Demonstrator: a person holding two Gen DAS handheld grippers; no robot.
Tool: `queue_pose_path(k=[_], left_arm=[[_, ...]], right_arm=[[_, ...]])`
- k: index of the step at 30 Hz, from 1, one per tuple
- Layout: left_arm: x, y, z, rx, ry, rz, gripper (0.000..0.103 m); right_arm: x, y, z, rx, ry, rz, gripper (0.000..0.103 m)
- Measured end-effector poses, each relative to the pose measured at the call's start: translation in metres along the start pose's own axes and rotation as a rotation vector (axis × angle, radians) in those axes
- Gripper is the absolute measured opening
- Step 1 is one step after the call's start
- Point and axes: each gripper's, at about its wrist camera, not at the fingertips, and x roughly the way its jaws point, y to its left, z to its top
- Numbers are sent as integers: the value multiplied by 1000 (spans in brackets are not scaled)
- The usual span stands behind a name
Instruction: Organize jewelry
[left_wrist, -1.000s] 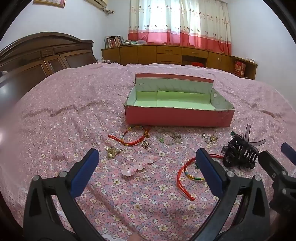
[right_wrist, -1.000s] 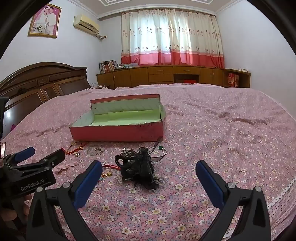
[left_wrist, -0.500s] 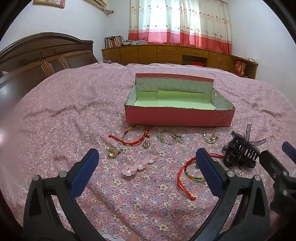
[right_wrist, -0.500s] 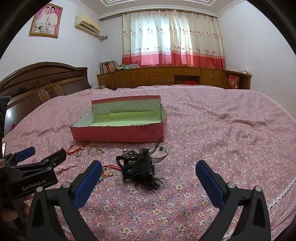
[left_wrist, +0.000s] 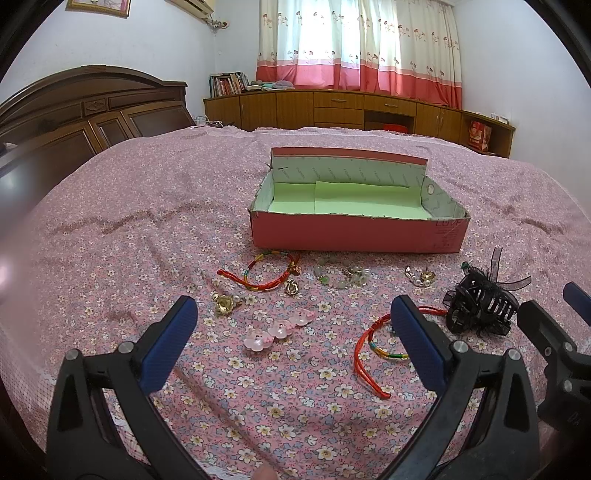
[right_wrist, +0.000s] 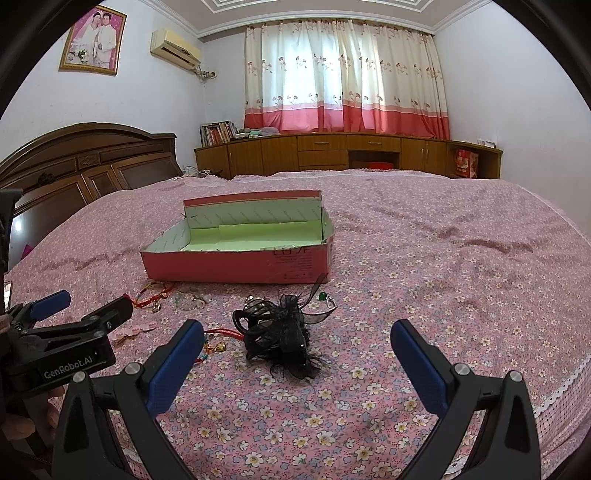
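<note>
An open red box (left_wrist: 354, 232) with a green inside stands on the bed; it also shows in the right wrist view (right_wrist: 236, 264). Before it lie a red cord bracelet (left_wrist: 271, 273), a bead bracelet (left_wrist: 341, 277), gold earrings (left_wrist: 421, 277), a gold flower piece (left_wrist: 224, 303), a pink flower clip (left_wrist: 279, 328) and a second red bracelet (left_wrist: 376, 343). A black hair claw (left_wrist: 480, 306) lies at the right, and it also shows in the right wrist view (right_wrist: 280, 328). My left gripper (left_wrist: 291, 343) is open, above the pink clip. My right gripper (right_wrist: 295, 350) is open, just before the black claw.
The pink flowered bedspread (left_wrist: 129, 229) covers the bed. A dark wooden headboard (left_wrist: 85, 107) stands at the left. Wooden cabinets (right_wrist: 332, 151) run under the curtained window at the back. The bed's lace edge (right_wrist: 561, 384) is at the right.
Both grippers have drifted slightly; the view has shifted a little. The jewelry and the box have not moved.
</note>
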Motion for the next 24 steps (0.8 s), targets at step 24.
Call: queue_pose_path(k=[24], left_arm=[[0, 1, 2, 1, 0, 2, 98]], right_arm=[[-1, 0, 0, -3, -2, 0, 103]])
